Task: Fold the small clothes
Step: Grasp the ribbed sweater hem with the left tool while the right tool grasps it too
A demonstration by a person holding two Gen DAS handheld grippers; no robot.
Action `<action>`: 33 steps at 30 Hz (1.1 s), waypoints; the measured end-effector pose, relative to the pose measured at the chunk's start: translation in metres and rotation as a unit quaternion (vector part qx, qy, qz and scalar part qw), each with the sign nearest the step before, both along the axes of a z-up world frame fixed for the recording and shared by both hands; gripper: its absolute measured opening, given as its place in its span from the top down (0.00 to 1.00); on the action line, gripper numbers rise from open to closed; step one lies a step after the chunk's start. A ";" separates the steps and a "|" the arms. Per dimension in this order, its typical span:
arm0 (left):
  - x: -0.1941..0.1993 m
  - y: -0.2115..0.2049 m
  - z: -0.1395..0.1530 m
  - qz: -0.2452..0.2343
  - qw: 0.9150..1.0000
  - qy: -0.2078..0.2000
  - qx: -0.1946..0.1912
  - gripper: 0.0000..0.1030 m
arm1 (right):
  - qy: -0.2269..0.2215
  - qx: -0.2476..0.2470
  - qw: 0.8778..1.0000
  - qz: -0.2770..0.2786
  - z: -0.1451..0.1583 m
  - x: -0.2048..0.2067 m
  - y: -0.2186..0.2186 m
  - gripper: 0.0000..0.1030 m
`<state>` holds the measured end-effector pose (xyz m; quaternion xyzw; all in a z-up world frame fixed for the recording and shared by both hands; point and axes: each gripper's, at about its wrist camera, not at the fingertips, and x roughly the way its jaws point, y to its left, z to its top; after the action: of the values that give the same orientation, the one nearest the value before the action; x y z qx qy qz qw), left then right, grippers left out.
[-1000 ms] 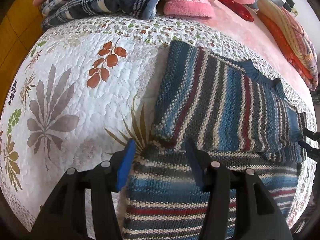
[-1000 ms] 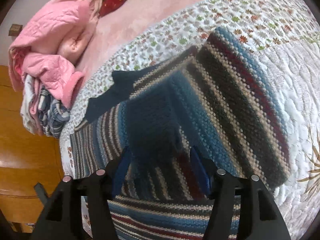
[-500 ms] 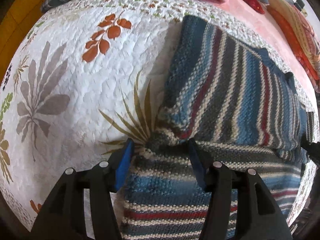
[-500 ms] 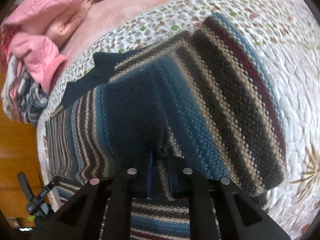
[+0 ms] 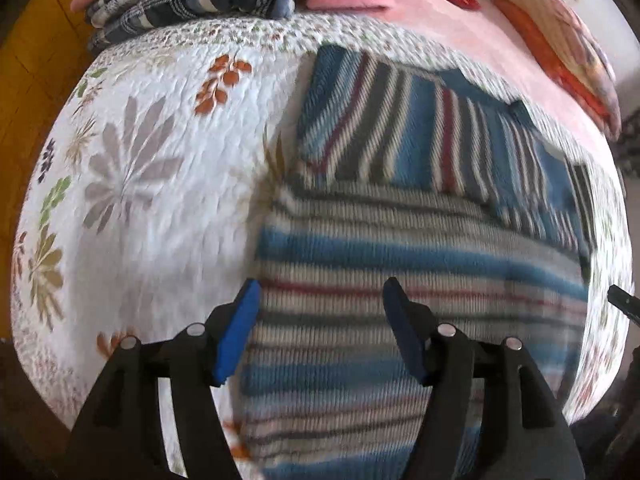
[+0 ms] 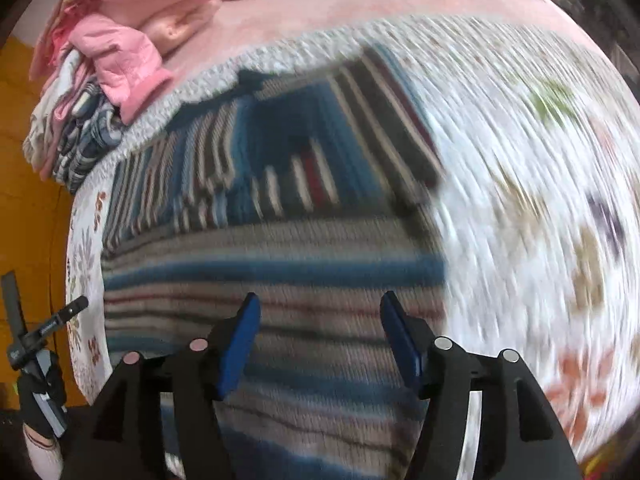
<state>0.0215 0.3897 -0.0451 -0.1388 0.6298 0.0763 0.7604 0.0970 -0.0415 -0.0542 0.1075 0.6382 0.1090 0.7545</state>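
White floral quilt (image 5: pixel 152 220) covers the bed; only the right wrist view shows the left gripper's handle (image 6: pixel 36 344) at far left. Both the left gripper (image 5: pixel 320 304) and right gripper (image 6: pixel 318 316) hang wide open, empty, above the striped sweater (image 5: pixel 400 248), its sleeves folded in.

A striped knit sweater (image 5: pixel 420 208) in blue, grey, cream and dark red lies flat on the white floral quilt (image 5: pixel 152 184), partly folded. Its far portion is turned over so that its stripes run lengthwise, crossing the sideways stripes of the near portion. A dark blue neckline edge shows toward the quilt's far border.
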 end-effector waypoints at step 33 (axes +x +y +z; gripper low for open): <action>-0.144 -0.016 -0.075 0.018 0.986 0.144 -0.088 0.90 | 0.142 0.013 0.990 -0.015 -0.080 -0.153 -0.028 0.92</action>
<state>-0.1230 0.3740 -0.1206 -0.2039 0.7341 0.0537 0.6454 -0.0556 -0.0697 -0.1346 0.1414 0.7356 0.0900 0.6564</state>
